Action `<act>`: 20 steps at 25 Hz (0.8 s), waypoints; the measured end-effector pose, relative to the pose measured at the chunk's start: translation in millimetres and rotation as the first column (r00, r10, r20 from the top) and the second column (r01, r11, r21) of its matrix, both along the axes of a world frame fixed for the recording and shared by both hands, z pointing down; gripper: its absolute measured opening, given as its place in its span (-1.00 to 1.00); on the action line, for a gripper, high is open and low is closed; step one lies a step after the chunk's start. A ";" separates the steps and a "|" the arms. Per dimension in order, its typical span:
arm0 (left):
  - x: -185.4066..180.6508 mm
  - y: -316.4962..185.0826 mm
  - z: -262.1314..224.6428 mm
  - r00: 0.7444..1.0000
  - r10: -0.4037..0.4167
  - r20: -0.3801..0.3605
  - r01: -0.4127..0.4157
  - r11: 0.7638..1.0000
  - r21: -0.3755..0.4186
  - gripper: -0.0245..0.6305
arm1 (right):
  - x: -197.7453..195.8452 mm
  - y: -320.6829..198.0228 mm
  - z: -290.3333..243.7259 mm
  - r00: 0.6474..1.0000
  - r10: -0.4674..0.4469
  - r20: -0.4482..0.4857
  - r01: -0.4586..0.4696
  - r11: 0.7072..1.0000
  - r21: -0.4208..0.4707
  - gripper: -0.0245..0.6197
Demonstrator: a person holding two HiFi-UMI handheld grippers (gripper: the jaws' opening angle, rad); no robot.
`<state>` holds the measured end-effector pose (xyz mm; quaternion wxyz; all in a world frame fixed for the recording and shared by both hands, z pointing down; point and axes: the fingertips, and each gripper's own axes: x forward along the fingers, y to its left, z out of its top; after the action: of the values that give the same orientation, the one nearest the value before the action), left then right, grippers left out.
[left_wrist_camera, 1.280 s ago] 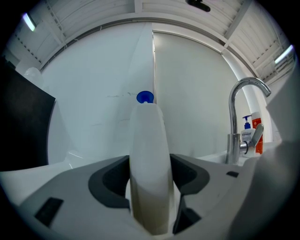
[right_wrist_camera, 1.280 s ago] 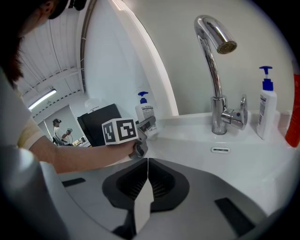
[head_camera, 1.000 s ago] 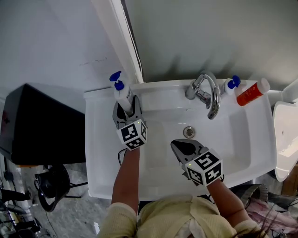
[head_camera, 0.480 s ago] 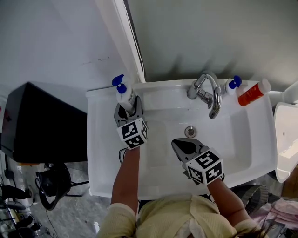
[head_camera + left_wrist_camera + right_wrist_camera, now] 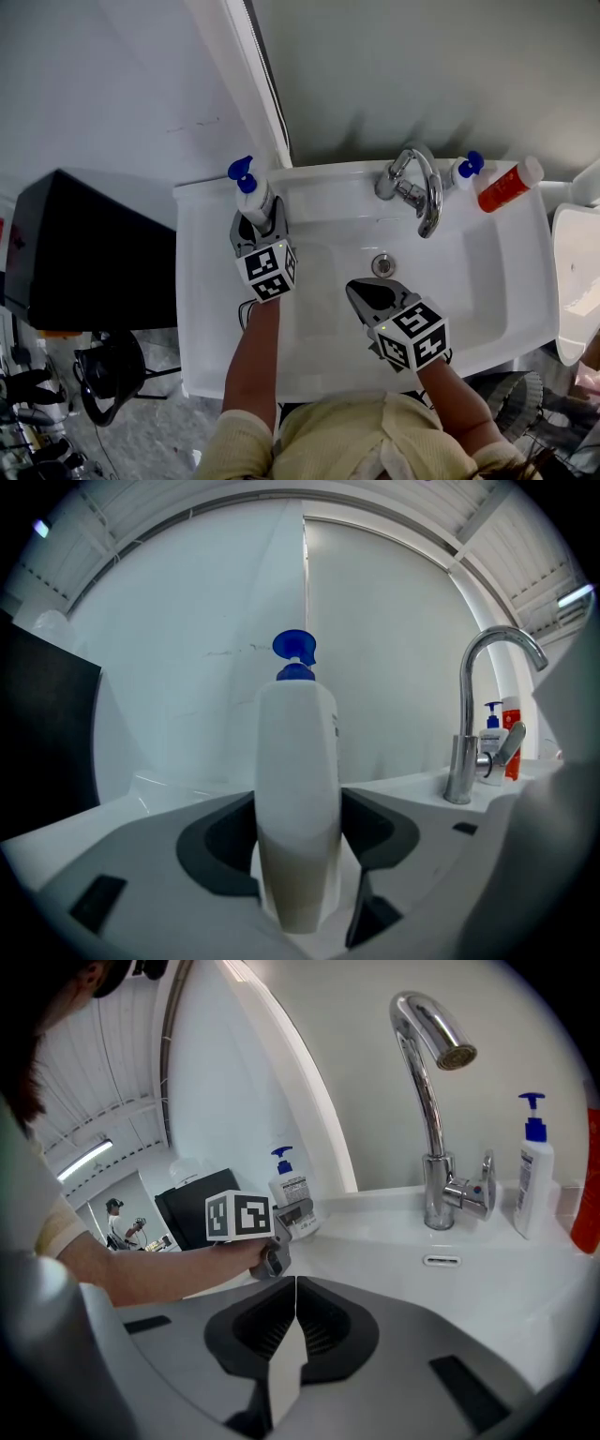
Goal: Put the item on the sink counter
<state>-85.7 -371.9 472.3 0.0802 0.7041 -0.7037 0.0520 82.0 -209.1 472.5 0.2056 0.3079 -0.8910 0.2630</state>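
I am leaning over the white sink [image 5: 202, 309], whose chrome faucet [image 5: 419, 192] is standing at the back rim. My left gripper [image 5: 260, 217] is clamping the white pump bottle [image 5: 256, 200] with the blue top, holding it upright at the counter's back left corner. My right gripper [image 5: 367, 292] is hovering above the basin, jaws pressed together on nothing. A smaller pump bottle [image 5: 461, 172] and an orange bottle [image 5: 502, 187] are sitting right of the faucet.

In the head view a chrome faucet [image 5: 417, 192] stands at two o'clock. At its three o'clock is a small blue-capped pump bottle [image 5: 463, 172], then a red bottle [image 5: 507, 186]. A black box [image 5: 89, 248] sits at nine o'clock.
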 end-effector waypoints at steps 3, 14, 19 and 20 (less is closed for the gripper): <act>0.9 0.7 2.6 1.000 -0.003 -0.004 0.003 1.000 -0.012 -0.04 | 1.0 -0.3 0.3 1.000 0.003 0.000 -0.003 1.000 -0.001 -0.84; 0.6 -2.6 4.6 0.999 0.007 0.041 -0.005 0.999 -0.033 -0.04 | 0.6 2.9 -2.0 1.000 0.004 0.001 -0.004 1.000 0.006 -0.84; -0.6 -1.3 7.1 0.999 0.015 0.045 -0.013 0.999 -0.048 -0.04 | 2.0 5.6 -2.9 1.000 0.007 0.000 -0.007 1.000 0.008 -0.84; -0.8 -1.0 7.5 0.999 0.018 0.042 -0.016 0.998 -0.053 -0.04 | 2.2 5.9 -3.3 1.000 0.010 0.001 -0.010 1.000 0.009 -0.84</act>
<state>-86.5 -372.9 479.8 0.0832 0.7064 -0.6976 0.0862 84.2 -203.2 469.2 0.2026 0.3130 -0.8907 0.2600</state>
